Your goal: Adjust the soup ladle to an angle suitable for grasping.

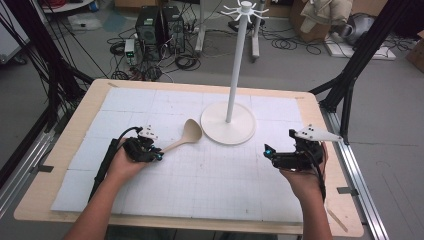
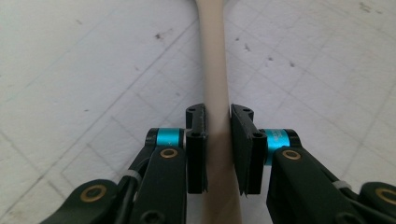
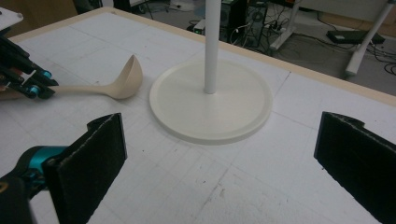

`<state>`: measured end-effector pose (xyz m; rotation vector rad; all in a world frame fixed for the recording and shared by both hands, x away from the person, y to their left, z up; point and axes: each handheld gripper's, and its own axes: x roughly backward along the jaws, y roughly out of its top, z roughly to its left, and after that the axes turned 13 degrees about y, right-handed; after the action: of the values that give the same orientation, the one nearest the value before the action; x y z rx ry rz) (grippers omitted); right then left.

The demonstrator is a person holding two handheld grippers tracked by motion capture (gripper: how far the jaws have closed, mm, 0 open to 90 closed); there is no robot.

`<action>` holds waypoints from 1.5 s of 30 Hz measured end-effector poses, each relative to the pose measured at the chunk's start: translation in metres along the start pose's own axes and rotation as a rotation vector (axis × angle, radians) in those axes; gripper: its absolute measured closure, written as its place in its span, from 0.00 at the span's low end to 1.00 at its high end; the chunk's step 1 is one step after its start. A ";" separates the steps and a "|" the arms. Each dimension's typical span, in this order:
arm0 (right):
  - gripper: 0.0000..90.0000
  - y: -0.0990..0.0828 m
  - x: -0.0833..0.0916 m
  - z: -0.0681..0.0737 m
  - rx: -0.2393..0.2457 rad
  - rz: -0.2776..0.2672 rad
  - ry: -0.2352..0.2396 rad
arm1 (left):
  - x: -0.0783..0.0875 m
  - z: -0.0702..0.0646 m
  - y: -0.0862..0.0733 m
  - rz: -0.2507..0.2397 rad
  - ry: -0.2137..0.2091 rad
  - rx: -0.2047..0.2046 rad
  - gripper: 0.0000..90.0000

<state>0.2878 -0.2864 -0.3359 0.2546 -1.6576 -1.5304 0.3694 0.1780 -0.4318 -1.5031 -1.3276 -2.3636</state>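
Observation:
A beige ladle (image 1: 186,136) lies on the white gridded mat (image 1: 210,175), its bowl beside the stand's base. My left gripper (image 1: 158,154) is shut on the ladle's handle (image 2: 215,93); both black pads (image 2: 196,149) press its sides. In the right gripper view the ladle (image 3: 119,81) and the left gripper (image 3: 39,88) show at the left. A white rack stand (image 1: 235,65) with hooks on top rises from a round base (image 1: 228,125), also seen as the base (image 3: 210,107) ahead of the right jaws. My right gripper (image 1: 267,152) hovers open over the mat at the right, nothing between its fingers (image 3: 88,163).
The table's wooden edge (image 1: 200,87) frames the mat. Black frame posts (image 1: 350,85) stand at the right and left sides. Computers and cables (image 1: 160,35) lie on the floor beyond the table.

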 end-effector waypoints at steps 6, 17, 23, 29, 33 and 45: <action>0.01 0.000 0.001 0.001 0.004 -0.001 -0.002 | -0.001 -0.013 0.003 -0.024 -0.067 -0.073 0.85; 0.01 -0.001 0.005 0.005 0.002 0.004 -0.008 | -0.009 -0.036 0.015 -0.051 -0.113 -0.157 0.85; 0.01 -0.004 0.011 0.006 -0.003 0.013 -0.027 | -0.013 -0.051 0.022 -0.082 -0.168 -0.201 0.85; 0.01 -0.003 0.014 0.009 0.001 0.016 -0.031 | -0.020 -0.064 0.034 -0.089 -0.195 -0.246 0.85; 0.01 -0.005 0.014 0.009 0.000 0.020 -0.034 | -0.031 -0.074 0.048 -0.099 -0.231 -0.277 0.85; 0.01 -0.010 0.020 0.004 -0.010 0.028 -0.050 | -0.044 -0.079 0.062 -0.110 -0.287 -0.280 0.84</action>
<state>0.2685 -0.2988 -0.3352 0.1890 -1.6854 -1.5351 0.3636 0.0692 -0.4385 -1.9577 -1.1919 -2.5669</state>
